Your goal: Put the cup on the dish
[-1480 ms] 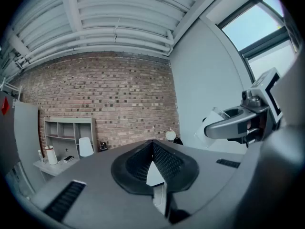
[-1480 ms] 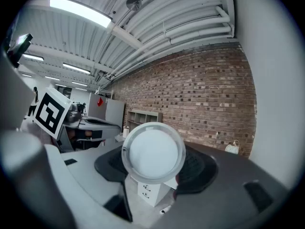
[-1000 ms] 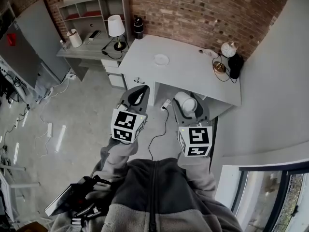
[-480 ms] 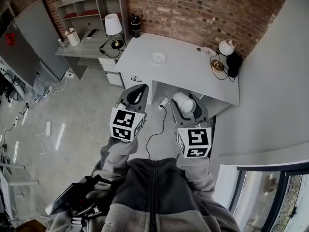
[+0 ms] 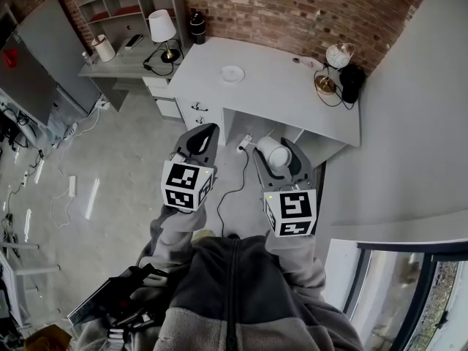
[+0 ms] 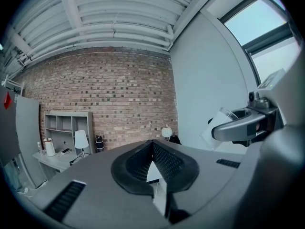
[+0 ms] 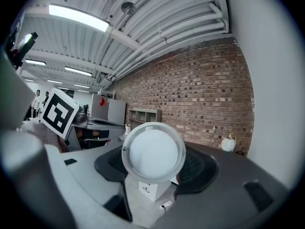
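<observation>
Desk stands against brick wall, dish on it.

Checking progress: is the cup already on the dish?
No, the cup sits in the right gripper, apart from the dish on the desk.

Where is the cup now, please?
In the head view, the cup is held by the right gripper, right of centre, short of the desk with the dish.
</observation>
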`<state>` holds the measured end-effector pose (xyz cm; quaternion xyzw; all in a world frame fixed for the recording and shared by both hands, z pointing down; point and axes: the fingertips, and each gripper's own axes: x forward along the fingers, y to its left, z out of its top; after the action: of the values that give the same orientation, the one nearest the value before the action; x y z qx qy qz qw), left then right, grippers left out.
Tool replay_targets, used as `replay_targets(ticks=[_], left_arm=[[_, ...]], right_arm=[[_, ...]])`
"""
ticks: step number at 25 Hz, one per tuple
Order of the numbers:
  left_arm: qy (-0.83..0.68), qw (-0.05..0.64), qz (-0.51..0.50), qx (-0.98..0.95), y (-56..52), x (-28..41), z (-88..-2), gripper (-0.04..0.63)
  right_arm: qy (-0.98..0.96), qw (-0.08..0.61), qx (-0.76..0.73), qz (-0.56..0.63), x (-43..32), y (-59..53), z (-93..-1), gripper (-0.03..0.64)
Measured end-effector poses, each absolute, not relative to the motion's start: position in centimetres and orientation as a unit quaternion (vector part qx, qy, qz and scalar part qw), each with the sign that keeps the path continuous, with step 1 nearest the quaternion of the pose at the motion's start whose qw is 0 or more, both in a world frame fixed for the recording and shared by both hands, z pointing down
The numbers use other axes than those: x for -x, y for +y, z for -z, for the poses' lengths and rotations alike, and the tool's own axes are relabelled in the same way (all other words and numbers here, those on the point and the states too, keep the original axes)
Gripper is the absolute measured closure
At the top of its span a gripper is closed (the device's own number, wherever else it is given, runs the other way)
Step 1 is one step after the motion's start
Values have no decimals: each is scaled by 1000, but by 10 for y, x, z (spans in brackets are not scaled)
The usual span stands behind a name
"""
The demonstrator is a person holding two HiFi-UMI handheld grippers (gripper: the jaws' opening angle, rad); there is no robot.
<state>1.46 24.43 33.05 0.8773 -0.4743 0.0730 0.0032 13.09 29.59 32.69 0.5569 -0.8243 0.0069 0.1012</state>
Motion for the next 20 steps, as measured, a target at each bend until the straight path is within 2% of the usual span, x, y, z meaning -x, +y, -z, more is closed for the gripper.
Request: replay_targets(ticks=[20], left_arm=[[-491,7,-74,-868,221,-23,-348,591]], right_arm=[[-832,103,-544,-11,-152,280,-349,357]])
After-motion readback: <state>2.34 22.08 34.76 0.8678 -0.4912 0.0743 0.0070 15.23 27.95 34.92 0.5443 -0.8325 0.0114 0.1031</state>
